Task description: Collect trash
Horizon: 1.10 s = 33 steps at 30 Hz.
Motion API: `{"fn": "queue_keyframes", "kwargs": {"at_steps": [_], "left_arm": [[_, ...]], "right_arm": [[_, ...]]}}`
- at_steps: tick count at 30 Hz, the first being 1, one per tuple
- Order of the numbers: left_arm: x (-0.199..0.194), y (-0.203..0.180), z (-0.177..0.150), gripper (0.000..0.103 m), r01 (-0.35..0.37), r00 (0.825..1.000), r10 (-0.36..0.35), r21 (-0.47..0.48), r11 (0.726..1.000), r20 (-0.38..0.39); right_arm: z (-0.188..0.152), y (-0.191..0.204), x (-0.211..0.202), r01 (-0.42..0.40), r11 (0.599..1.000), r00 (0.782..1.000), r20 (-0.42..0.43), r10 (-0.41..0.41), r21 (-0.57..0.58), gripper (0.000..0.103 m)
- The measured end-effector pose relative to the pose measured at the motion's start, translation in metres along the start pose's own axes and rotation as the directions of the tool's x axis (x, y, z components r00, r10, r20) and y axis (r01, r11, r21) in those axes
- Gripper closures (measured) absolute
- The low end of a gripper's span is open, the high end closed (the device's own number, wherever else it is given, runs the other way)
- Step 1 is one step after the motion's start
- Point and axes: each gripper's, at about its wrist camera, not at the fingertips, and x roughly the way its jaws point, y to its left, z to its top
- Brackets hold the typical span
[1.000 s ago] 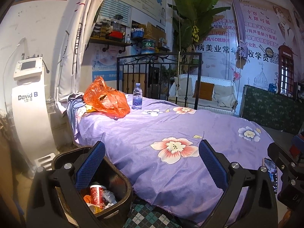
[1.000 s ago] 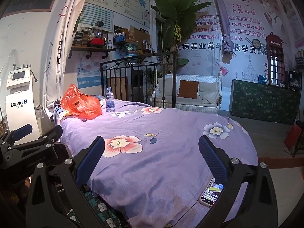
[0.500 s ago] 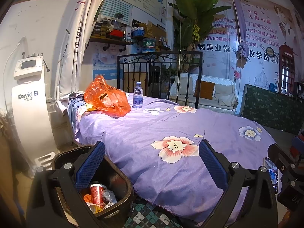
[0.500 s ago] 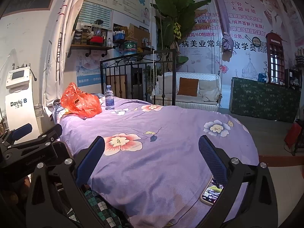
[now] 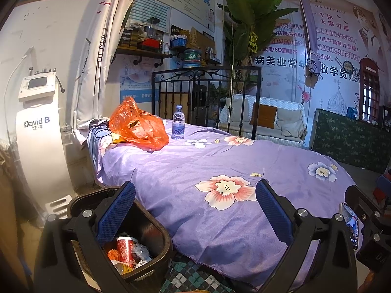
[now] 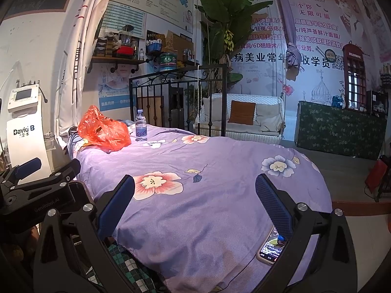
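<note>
Near, at the foot of the bed, left gripper (image 5: 195,205) with blue fingers (image 5: 116,212) spread wide, nothing between them. Right gripper (image 6: 195,204) just beside it on the right, fingers (image 6: 272,202) spread wide too, holding nothing. Down at the near left, close by the left gripper's left finger, a dark trash bin (image 5: 156,229) on the floor beside the bed, with a red cup (image 5: 124,247) and crumpled scraps inside. Near right, on the bed's edge, a phone (image 6: 272,249) lying flat with its screen lit, partly behind the right gripper's right finger. Between near and far, a purple bedspread (image 5: 190,161) with big flowers. Far left on the bed, a crumpled orange plastic bag (image 5: 138,128), and just to its right a clear water bottle (image 5: 178,122) standing upright, close to the bag but apart from it. Behind them, a black iron bed frame (image 5: 202,83). Far left by the wall, a white machine (image 5: 38,127) with a small screen. Farthest back, a tall green plant (image 6: 224,17).
</note>
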Motion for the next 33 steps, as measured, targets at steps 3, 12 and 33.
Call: {"fn": "queue_keyframes", "kwargs": {"at_steps": [3,12,33], "left_arm": [[0.0008,0.0002,-0.0006,0.006,-0.003,1.000,0.003,0.004,1.000,-0.004],[0.0017,0.0000,-0.0014,0.006,-0.001,1.000,0.002,0.012,1.000,-0.003],[0.0050,-0.0012,-0.0048,0.006,-0.001,1.000,0.001,0.018,1.000,-0.016]], "right_arm": [[0.0000,0.0000,-0.0004,-0.002,1.000,1.000,-0.003,0.002,0.002,0.006],[0.0001,0.0000,-0.0005,-0.001,1.000,1.000,-0.004,0.001,0.003,0.006],[-0.0038,0.0014,0.0021,-0.002,1.000,1.000,-0.011,0.002,0.010,0.006]]}}
